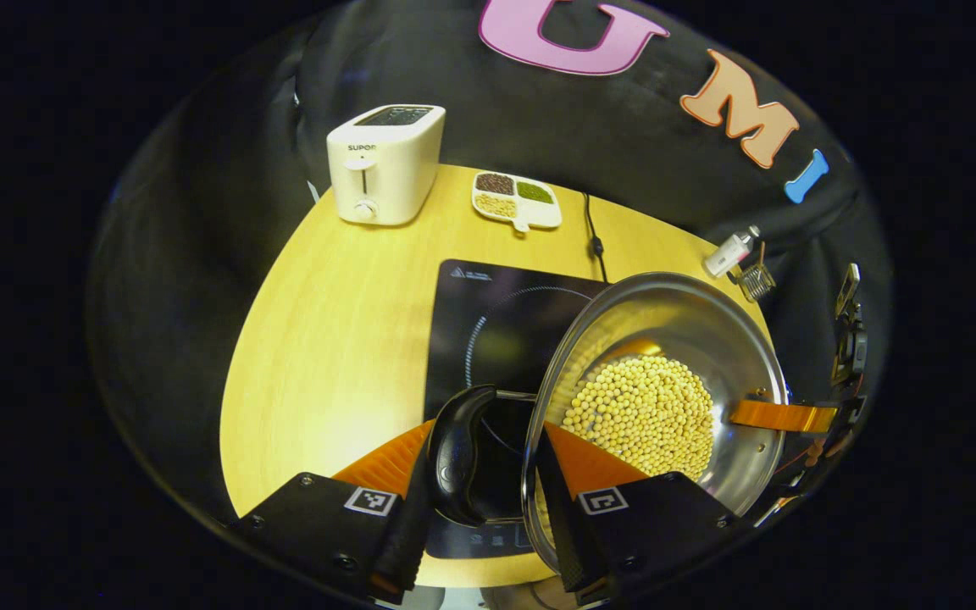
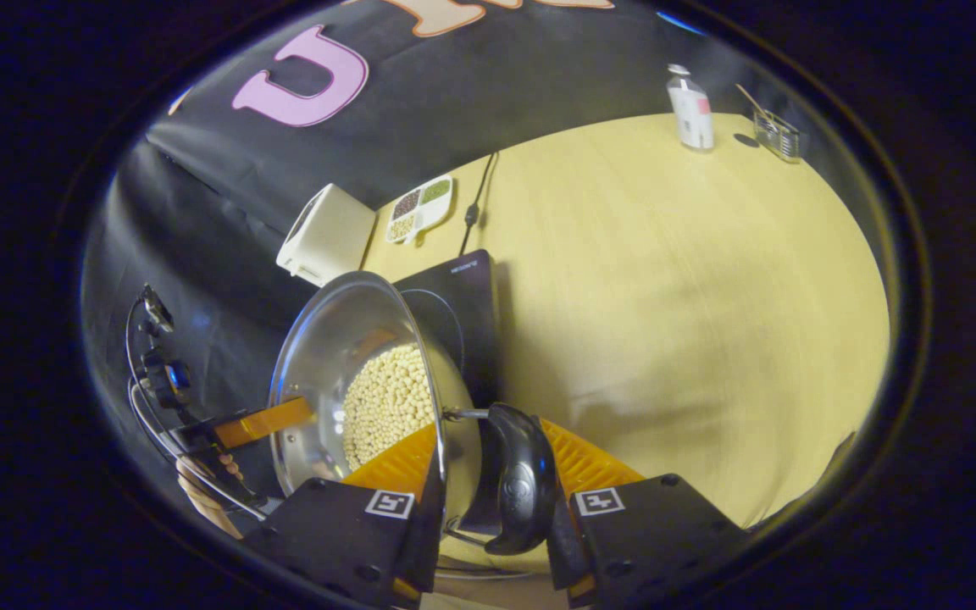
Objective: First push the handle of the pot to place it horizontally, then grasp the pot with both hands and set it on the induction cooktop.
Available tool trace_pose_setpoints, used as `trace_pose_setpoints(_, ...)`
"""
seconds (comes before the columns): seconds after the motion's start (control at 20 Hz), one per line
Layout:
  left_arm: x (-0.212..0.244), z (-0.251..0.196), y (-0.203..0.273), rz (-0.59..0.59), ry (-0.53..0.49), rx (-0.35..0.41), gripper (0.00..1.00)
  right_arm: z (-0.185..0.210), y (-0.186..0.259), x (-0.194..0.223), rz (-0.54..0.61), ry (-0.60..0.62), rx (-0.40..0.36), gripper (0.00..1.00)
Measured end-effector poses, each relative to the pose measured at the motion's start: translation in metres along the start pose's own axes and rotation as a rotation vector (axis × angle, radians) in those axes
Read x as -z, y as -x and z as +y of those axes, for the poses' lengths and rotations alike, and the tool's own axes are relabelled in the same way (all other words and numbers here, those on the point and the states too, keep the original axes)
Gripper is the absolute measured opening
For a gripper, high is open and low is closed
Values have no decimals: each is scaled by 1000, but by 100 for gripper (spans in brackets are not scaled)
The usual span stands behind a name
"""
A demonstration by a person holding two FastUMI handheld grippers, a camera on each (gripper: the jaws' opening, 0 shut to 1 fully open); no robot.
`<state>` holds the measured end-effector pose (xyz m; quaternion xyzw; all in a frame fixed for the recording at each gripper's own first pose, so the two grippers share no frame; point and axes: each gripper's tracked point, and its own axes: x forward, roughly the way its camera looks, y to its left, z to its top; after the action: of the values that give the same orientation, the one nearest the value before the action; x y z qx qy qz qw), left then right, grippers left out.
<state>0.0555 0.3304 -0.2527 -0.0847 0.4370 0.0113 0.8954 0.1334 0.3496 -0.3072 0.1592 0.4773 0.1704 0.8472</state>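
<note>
A steel pot (image 1: 674, 296) holding soybeans (image 1: 640, 415) is carried by both grippers over the right part of the black induction cooktop (image 1: 488, 296). My left gripper (image 1: 488, 428) is shut on the pot, with one black side handle (image 1: 454, 457) and the rim between its fingers. At the far rim a finger of the right gripper (image 1: 780, 415) reaches into the pot. In the right gripper view, my right gripper (image 2: 488, 428) clamps the other black handle (image 2: 522, 483) and the pot (image 2: 327, 339) wall. I cannot tell if the pot touches the cooktop (image 2: 463, 288).
On the round wooden table (image 1: 327, 339), a white toaster (image 1: 382, 165) and a divided dish of grains (image 1: 516, 199) stand behind the cooktop, whose cable (image 1: 594, 237) runs back. A small bottle (image 2: 691, 110) and a glass holder (image 2: 776, 131) sit at the far right edge.
</note>
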Motion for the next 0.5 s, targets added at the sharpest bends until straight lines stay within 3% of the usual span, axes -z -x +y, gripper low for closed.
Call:
trace_pose_setpoints(0.15,-14,18,-11,-28,-6,-20,63,17,-17,-13,-15,8,-6,54)
trace_pose_setpoints(0.2,-19,23,-15,-33,-7,-27,63,20,-23,-17,-20,8,-7,48)
trace_pose_setpoints(0.35,-26,34,-24,-48,-12,-51,63,25,-42,-28,-35,7,-7,48)
trace_pose_setpoints(0.4,-27,37,-26,-50,-10,-57,63,25,-48,-31,-39,5,-7,54)
trace_pose_setpoints(0.45,-26,39,-31,-48,-6,-63,63,24,-55,-32,-43,5,-6,48)
trace_pose_setpoints(0.5,-26,41,-34,-43,-3,-68,63,22,-61,-32,-43,6,-2,48)
